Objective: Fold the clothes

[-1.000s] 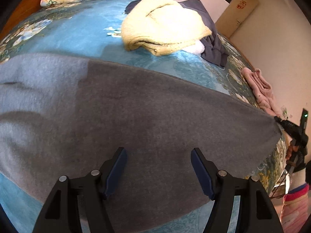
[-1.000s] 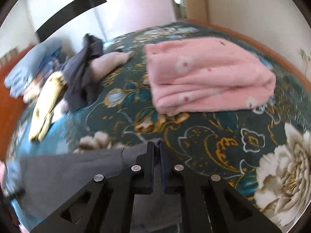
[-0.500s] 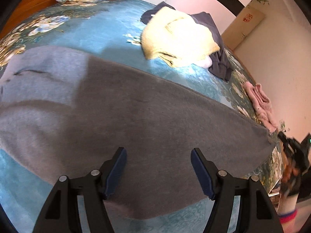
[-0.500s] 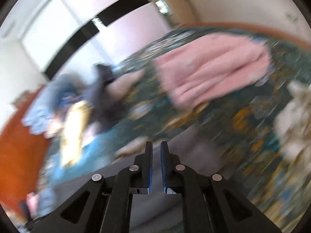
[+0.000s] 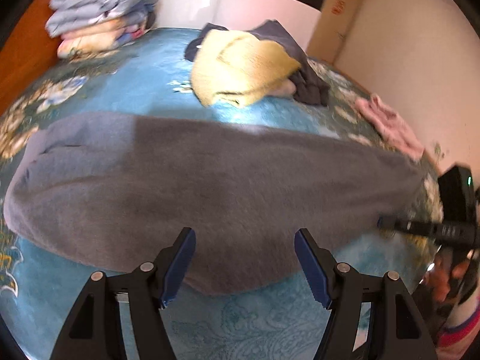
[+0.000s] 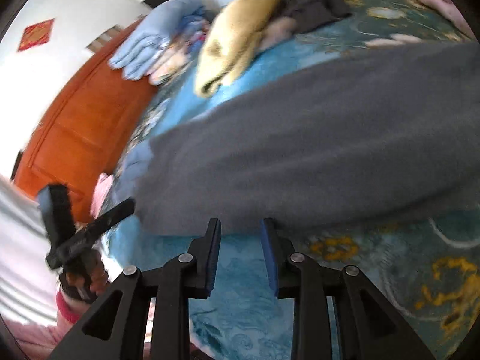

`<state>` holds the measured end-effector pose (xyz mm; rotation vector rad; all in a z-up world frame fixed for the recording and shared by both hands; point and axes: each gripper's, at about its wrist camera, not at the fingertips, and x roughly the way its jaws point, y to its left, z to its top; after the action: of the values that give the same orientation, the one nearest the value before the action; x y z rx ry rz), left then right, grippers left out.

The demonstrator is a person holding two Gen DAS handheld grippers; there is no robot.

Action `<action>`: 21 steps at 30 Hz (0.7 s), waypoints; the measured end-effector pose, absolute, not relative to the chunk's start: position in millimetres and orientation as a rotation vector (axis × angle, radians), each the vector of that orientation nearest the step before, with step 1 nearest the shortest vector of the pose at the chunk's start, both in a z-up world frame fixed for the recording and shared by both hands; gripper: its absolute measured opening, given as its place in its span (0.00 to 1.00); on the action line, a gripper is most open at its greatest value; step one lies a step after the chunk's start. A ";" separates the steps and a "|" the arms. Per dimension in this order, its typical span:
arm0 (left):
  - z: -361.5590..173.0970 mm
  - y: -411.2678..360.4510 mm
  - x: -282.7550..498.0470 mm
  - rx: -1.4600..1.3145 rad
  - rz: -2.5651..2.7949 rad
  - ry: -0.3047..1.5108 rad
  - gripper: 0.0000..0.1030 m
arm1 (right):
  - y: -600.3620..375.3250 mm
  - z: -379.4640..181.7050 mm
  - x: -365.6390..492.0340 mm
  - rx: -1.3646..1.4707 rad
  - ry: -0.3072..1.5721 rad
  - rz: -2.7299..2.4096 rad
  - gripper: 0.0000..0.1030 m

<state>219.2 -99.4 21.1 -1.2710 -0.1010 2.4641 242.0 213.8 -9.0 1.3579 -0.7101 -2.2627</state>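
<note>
Across the blue floral bedspread in front of you the grey garment lies spread flat, long side running left to right, its near edge just under both sets of fingers. Behind it sits a loose heap: a yellow sweater on top of a dark grey garment. A pink garment lies near the right edge of the bed, and a stack of folded bedding rests at the far left against the orange wooden headboard. Between the grey garment and the heap you have an open strip of bedspread; nearer you, a bare band runs along the mattress edge.

Your left gripper stands wide apart over the garment's near edge, gripping nothing. Your right gripper has just been opening; its jaws are parted a little, with nothing between them, the tips just at the grey hem.
</note>
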 end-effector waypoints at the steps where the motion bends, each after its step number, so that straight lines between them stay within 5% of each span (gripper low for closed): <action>1: 17.5 -96.5 217.5 -1.289 2.461 -0.087 0.70 | 222.2 -9.1 244.6 1.355 -0.747 -2.288 0.27; 6: 4.1 -97.1 209.4 -1.368 2.444 -0.133 0.70 | 288.6 -8.6 265.3 1.280 -1.018 -2.465 0.28; 13: 3.3 -104.9 206.3 -1.390 2.474 -0.174 0.70 | 416.6 -6.7 312.1 1.038 -1.507 -2.753 0.62; 17: 1.8 -107.8 200.4 -1.423 2.476 -0.253 0.70 | 465.5 -9.0 313.3 0.902 -1.702 -2.736 0.63; 21: 0.5 -99.6 198.9 -1.455 2.494 -0.212 0.71 | 472.7 -10.4 286.6 0.889 -1.681 -2.729 0.64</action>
<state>198.9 -99.6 0.5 -1.4550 -0.2120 2.4943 286.6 472.7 -10.4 0.8887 -1.6810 -2.7292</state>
